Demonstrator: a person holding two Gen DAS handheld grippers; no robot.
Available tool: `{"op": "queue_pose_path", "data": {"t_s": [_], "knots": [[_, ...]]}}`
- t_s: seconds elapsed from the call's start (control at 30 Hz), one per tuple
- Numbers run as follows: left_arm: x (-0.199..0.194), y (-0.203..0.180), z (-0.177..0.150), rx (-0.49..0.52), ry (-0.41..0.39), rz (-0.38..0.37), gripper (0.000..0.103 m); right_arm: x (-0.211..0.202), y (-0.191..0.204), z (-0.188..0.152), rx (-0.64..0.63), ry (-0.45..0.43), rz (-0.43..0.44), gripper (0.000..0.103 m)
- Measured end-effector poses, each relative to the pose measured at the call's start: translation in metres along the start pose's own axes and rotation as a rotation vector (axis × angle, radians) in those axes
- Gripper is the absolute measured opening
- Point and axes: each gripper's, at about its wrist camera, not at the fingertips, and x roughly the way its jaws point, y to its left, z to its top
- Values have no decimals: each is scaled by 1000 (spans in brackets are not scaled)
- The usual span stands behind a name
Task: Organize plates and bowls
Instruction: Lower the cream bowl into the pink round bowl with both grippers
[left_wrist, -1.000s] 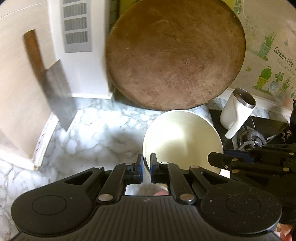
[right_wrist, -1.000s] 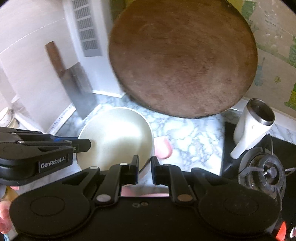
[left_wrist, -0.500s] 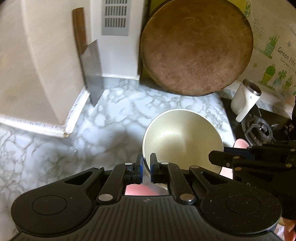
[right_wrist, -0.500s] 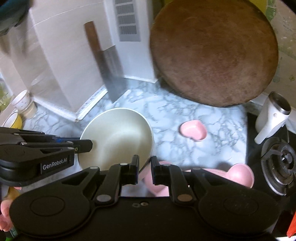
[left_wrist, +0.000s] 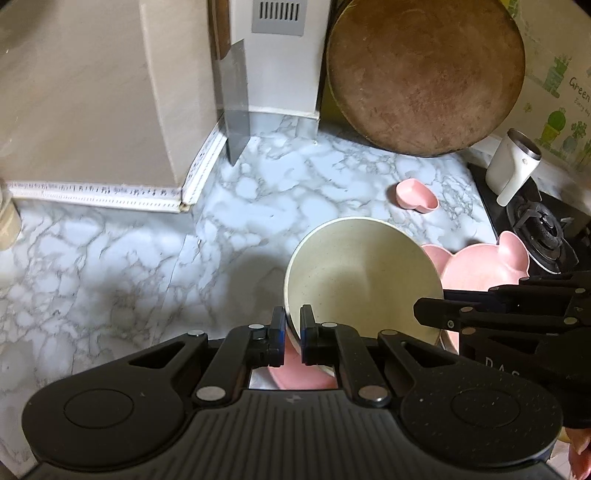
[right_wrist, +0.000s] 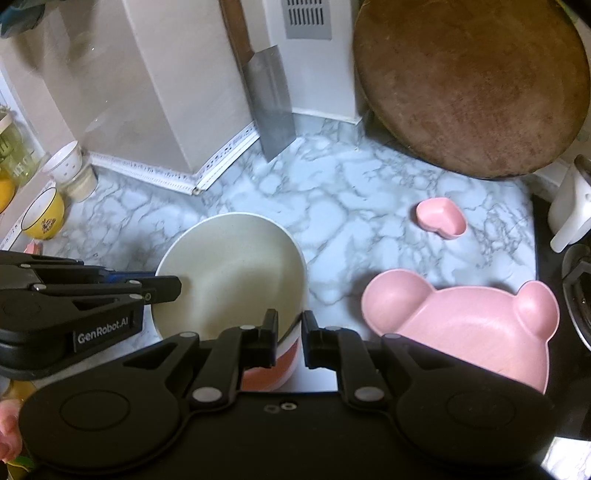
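I hold one cream bowl (left_wrist: 364, 280) by its rim with both grippers, above the marbled counter (left_wrist: 122, 266). My left gripper (left_wrist: 292, 332) pinches the rim's left side, fingers nearly together on the thin wall. My right gripper (right_wrist: 290, 334) clamps the opposite side, fingers narrow around the rim. The bowl is round, matte, faintly speckled and empty. A pink dish (right_wrist: 273, 373) shows just beneath it; I cannot tell whether they touch.

From the counter's left edge: one yellow cup (right_wrist: 42, 214) with a dark rim, then one white cup (right_wrist: 66, 162) set on a pale pot (right_wrist: 83, 182); I cannot see inside any of them. In the back corner one steel cleaver (right_wrist: 271, 107) with a wooden handle leans against the wall. Further right, one round brown wooden board (right_wrist: 472, 85), worn and scuffed, leans upright at the counter's back edge.

Near the right edge sits one small pink heart-shaped dish (right_wrist: 441, 216), empty. In front of it lies one larger pink bear-head plate (right_wrist: 469, 325) with two round ears, smooth, matte and empty, just beside my bowl. One white mug (left_wrist: 511, 170) with a metal rim stands tilted on the black stove (left_wrist: 543, 225) past the counter's right edge.
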Motion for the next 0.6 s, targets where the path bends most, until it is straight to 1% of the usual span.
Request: {"op": "queue_pose_path", "data": {"t_s": [0.17, 0.4, 0.6], "knots": [[3, 11, -8, -16, 30, -9, 6, 5, 8, -5, -4, 19, 11, 13], [12, 13, -17, -17, 68, -23, 6, 11, 7, -13, 9, 47, 15, 13], [19, 13, -19, -10, 77, -17, 6, 17, 5, -15, 20, 58, 18, 14]]}}
